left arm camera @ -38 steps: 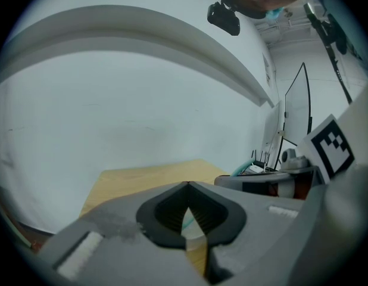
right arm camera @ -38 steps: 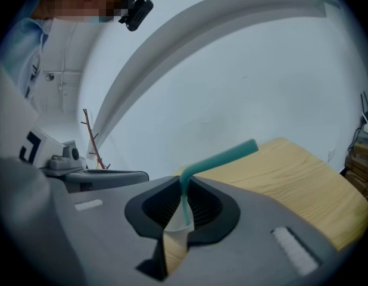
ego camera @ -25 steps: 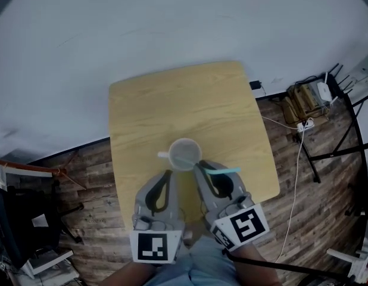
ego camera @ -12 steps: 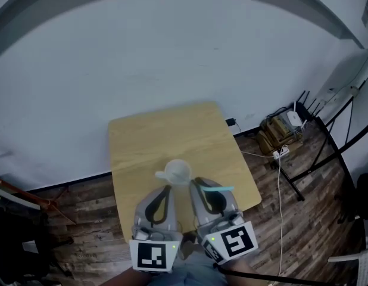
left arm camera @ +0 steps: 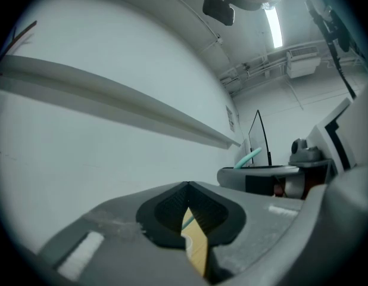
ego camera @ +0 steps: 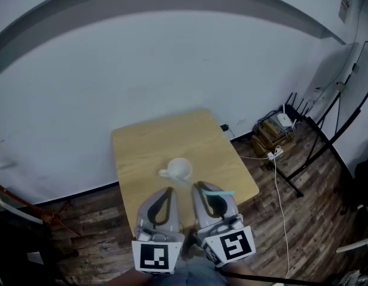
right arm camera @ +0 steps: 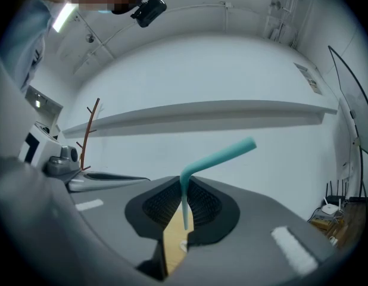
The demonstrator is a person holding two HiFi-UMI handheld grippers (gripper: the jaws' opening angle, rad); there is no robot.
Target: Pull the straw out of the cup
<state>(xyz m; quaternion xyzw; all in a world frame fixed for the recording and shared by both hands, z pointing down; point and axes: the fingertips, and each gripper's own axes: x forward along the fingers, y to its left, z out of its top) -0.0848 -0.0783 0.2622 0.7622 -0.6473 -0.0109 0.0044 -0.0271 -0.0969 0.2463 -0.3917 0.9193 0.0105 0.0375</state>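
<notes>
A white cup [ego camera: 179,168] with a handle on its left stands on the light wooden table [ego camera: 148,142], near the middle. My right gripper [ego camera: 199,185] hovers just in front of the cup, shut on a teal bent straw [ego camera: 220,191]. In the right gripper view the straw [right arm camera: 217,158] rises from between the pads [right arm camera: 202,204] and bends off to the right, clear of the cup. My left gripper [ego camera: 167,190] hangs beside the right one with its jaws together and nothing in them. In the left gripper view the fingertips [left arm camera: 187,186] meet, and the straw [left arm camera: 246,158] shows at the right.
A white wall stands behind the table. On the wooden floor to the right lie a power strip with cables [ego camera: 273,154], a white router on a box [ego camera: 283,121] and the black legs of a stand [ego camera: 309,165]. The table's near edge is right under the grippers.
Both grippers have risen and drawn back from the cup, the right one taking the straw along. The cup and table now look smaller and farther away.
</notes>
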